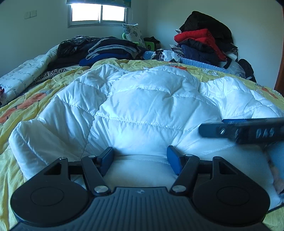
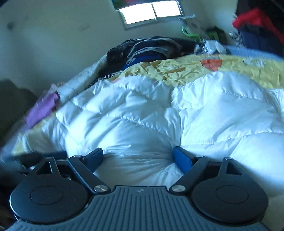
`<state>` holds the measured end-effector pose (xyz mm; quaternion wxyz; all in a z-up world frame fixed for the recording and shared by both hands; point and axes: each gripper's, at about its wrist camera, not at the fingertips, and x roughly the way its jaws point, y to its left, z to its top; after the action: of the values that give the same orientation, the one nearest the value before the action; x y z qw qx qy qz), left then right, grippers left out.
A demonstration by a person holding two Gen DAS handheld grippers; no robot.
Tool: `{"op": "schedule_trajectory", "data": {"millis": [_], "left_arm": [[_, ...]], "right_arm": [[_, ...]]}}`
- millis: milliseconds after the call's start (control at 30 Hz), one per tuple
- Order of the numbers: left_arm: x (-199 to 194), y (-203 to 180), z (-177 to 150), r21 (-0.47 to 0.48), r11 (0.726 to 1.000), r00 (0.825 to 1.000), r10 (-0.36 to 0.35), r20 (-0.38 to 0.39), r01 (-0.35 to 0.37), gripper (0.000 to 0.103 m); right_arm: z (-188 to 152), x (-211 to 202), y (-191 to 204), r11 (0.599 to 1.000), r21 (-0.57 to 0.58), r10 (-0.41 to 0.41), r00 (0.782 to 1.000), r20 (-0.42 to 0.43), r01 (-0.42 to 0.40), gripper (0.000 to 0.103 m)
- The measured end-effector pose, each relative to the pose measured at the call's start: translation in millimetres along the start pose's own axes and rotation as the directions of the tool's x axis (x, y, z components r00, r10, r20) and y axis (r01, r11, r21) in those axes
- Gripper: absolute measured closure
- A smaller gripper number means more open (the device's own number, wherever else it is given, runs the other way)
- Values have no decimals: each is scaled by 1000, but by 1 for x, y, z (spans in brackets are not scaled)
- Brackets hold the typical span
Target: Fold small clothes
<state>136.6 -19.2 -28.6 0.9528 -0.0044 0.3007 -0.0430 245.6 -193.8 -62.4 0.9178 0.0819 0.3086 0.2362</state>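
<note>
Room: bedroom with a bright window (image 1: 99,15) in the far wall; heaps of dark clothes (image 1: 110,48) at the head of the bed, and a taller pile with a red jacket (image 1: 198,38) in the right corner.
Surface: yellow patterned bedspread (image 1: 23,104) covering the bed.
Garment: white quilted puffer jacket (image 1: 142,99) spread across the bedspread, filling the middle of both views.
Left gripper (image 1: 140,158): held level and low at the jacket's near edge, jaws apart, white fabric bulging between the blue pads (image 1: 173,160).
Right gripper (image 2: 139,158): tilted, view blurred, jaws apart over a puffed fold of the jacket; from the left camera it shows as a dark blurred bar at the right edge.
</note>
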Motion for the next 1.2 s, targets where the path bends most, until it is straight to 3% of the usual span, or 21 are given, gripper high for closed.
{"op": "schedule_trajectory", "data": {"millis": [133, 233, 300, 367, 433, 500, 533, 600, 700, 767, 833, 900, 1100, 1200], "left_arm": [[-24, 17, -4, -125, 992, 999, 17, 42, -11, 37], [-57, 42, -17, -277, 960, 988, 76, 134, -36, 34], [-71, 58, -25, -375, 924, 980, 137, 145, -74, 30], [-73, 70, -29, -446, 889, 980, 169, 107, -104, 27], [-65, 79, -29, -498, 859, 985, 166, 43, -123, 27], [-55, 89, -31, -580, 801, 987, 160, -27, -145, 27], [-52, 94, -33, -629, 764, 987, 153, -40, -143, 26], [-51, 97, -32, -671, 730, 988, 151, -23, -127, 23], [-39, 97, -25, -668, 739, 992, 128, 2, -94, 23], [-22, 97, -17, -636, 761, 989, 147, -24, -129, 26], [-12, 94, -7, -599, 789, 989, 143, -36, -136, 61], [-9, 92, -1, -612, 778, 989, 140, -51, -141, 67], [-23, 63, 13, -461, 866, 976, 216, -10, -197, 85], [-45, 43, 21, -362, 915, 970, 223, 93, -176, 88]], "right_arm": [[-9, 6, 10, 998, -59, -14, 1000, 8, 15, 7], [-9, 3, 1, 1000, -16, 23, 999, 28, -23, 6], [-9, 1, -3, 999, 9, 45, 998, 41, -45, 6], [-9, -1, -5, 998, 18, 56, 997, 49, -57, 6], [-10, -2, -6, 998, 23, 65, 996, 55, -66, 5], [-10, -2, -7, 997, 30, 71, 996, 59, -73, 5], [-10, -3, -7, 997, 33, 74, 995, 61, -76, 5], [-10, -4, -8, 996, 39, 80, 995, 66, -82, 5], [-11, -4, -9, 995, 45, 84, 994, 70, -87, 5], [-11, -4, -9, 995, 48, 87, 994, 71, -90, 5], [-11, -4, -9, 995, 49, 89, 993, 72, -92, 5], [-11, -4, -9, 995, 48, 88, 993, 72, -92, 5], [-12, -2, -2, 998, 13, 62, 996, 58, -63, 5], [-12, 2, 7, 999, -29, 26, 999, 35, -25, 4]]}}
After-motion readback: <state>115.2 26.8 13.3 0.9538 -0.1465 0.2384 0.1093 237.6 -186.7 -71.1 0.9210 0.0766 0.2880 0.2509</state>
